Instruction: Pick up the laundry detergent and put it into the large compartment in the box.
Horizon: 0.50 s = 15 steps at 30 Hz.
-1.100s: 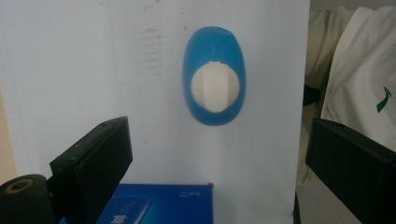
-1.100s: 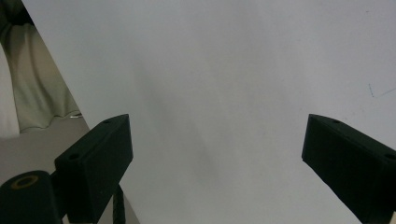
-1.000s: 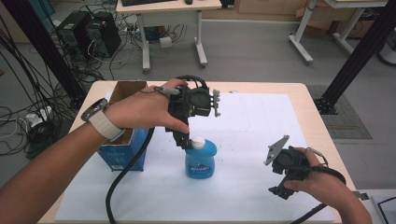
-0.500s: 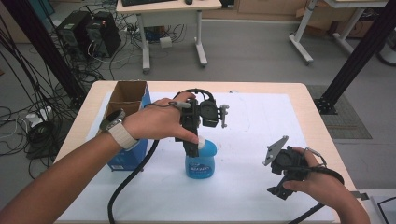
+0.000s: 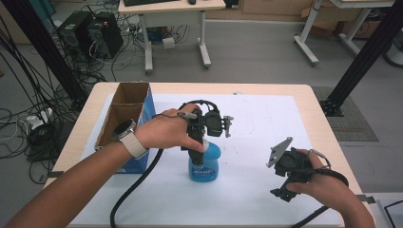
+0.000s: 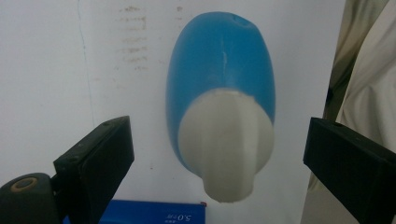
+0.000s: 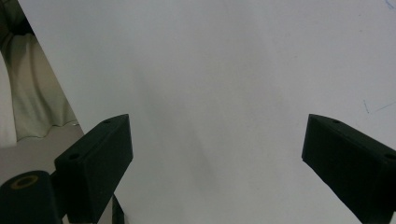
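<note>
A blue bottle (image 5: 204, 167) with a white cap (image 5: 205, 142) stands upright mid-table on the white sheet (image 5: 256, 123). My left gripper (image 5: 198, 151) hangs right over it, pointing down. In the left gripper view the white cap (image 6: 226, 140) and blue bottle (image 6: 219, 65) lie between the jaws of the left gripper (image 6: 217, 163), which is open with gaps on both sides. My right gripper (image 5: 284, 190) is held low at the front right; seen from its own camera, the right gripper (image 7: 217, 158) is open over bare white sheet.
An open cardboard box (image 5: 124, 114) with a blue side stands at the table's left, close to my left forearm. A black cable (image 5: 135, 190) trails from the left gripper toward the front edge. Desks and cables sit on the floor beyond the table.
My left hand has shifted right and settled its gripper over the bottle's cap. The bottle and the right gripper have stayed put.
</note>
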Each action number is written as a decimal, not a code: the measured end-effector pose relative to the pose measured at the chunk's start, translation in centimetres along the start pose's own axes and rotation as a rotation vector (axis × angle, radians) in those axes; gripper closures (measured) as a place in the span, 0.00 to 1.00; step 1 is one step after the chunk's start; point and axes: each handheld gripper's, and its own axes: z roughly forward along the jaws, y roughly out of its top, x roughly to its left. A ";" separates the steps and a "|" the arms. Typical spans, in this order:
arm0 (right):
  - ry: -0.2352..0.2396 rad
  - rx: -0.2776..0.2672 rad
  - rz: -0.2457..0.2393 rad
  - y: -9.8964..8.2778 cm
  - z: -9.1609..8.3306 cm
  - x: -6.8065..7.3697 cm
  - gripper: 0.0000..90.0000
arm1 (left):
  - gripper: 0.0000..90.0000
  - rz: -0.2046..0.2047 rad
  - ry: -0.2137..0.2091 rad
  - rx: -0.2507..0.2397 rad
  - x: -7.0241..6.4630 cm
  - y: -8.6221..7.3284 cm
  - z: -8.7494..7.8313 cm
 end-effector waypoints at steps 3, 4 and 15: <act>0.005 -0.005 -0.003 0.1 0.1 0.0 0.09 | 0.10 -0.009 -0.006 -0.006 0.4 -0.1 0.6; 0.005 -0.004 -0.004 0.1 0.2 0.1 0.09 | 0.10 -0.010 -0.008 -0.006 0.4 -0.1 0.8; 0.011 -0.011 0.003 -0.2 0.5 0.1 0.09 | 0.11 0.016 -0.003 0.029 0.1 1.5 2.3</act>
